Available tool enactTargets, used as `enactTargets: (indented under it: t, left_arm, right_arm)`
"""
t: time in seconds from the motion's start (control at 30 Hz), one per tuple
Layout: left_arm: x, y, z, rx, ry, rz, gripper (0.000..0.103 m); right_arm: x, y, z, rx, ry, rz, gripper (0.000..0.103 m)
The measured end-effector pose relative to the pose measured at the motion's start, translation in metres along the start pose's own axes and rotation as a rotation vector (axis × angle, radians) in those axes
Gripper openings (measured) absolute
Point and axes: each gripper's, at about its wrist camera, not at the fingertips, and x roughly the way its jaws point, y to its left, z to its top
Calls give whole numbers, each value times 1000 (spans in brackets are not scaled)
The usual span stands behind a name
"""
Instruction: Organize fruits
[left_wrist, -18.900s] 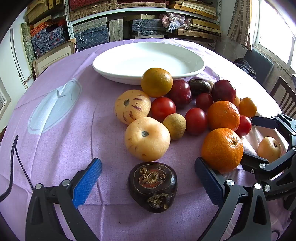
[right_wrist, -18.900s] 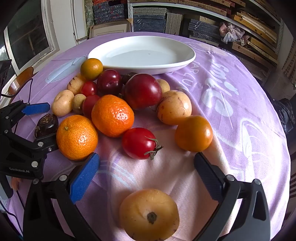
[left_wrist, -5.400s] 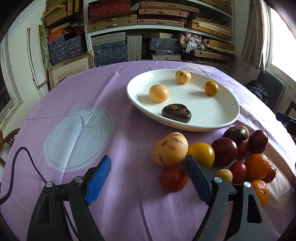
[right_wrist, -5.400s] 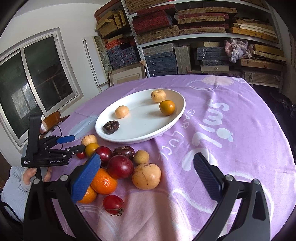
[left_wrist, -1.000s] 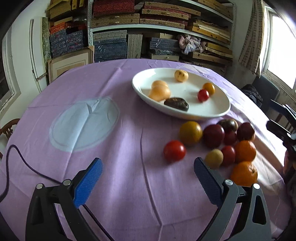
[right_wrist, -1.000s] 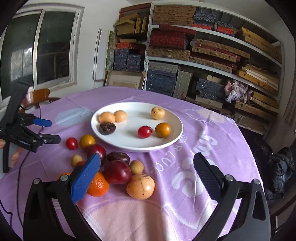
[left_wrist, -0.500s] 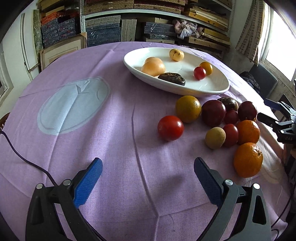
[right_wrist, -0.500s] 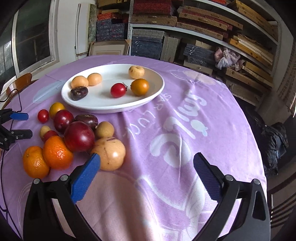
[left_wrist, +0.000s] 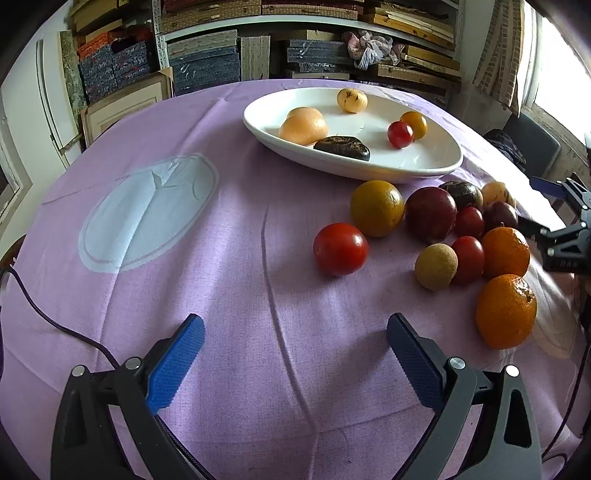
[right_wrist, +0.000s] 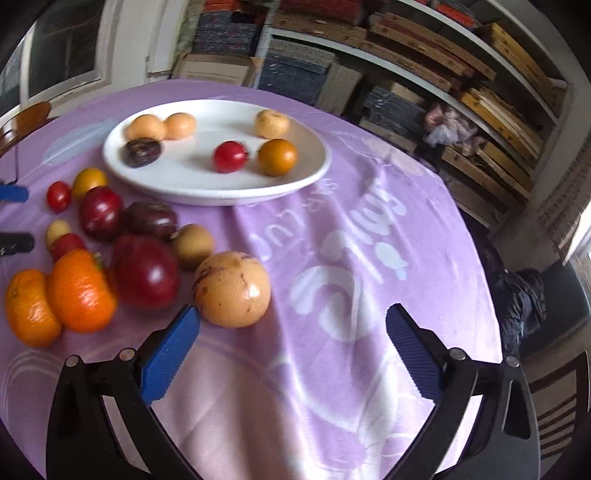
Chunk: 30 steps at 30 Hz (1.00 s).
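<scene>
A white oval plate (left_wrist: 436, 162) (right_wrist: 317, 166) on the purple tablecloth holds several fruits, among them a dark fruit (left_wrist: 341, 147) and a small red tomato (left_wrist: 400, 133). A cluster of loose fruit lies in front of it: a red tomato (left_wrist: 340, 248), a yellow-green orange (left_wrist: 376, 207), tangerines (left_wrist: 505, 310), plums. My left gripper (left_wrist: 291, 354) is open and empty, low over the cloth just short of the red tomato. My right gripper (right_wrist: 291, 347) is open and empty; a speckled yellow melon (right_wrist: 232, 288) sits by its left finger.
The right gripper's tips (left_wrist: 554, 221) show at the far right of the left wrist view, beside the cluster. A black cable (left_wrist: 55, 332) trails on the cloth at left. Shelves of boards and boxes (left_wrist: 295, 48) stand behind the round table; a chair (right_wrist: 26, 118) is at far left.
Both grippers have moved lower and closer to the loose fruit. The right gripper has closed in on the speckled yellow melon. Both stay open and empty.
</scene>
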Motion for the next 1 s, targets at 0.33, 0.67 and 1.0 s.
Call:
enactTargets:
  t: [0.33,0.67,1.0]
  left_arm:
    - [0,0,0,2,0,2,100]
    - [1,-1,0,2,0,1,100]
    - [1,-1,0,2,0,1,100]
  right_arm:
    - [-5,-7,2,27,-2,264,53]
    - [5,14,13,-63,-5,235,52]
    - [2,15,3,-90,-2,185,44]
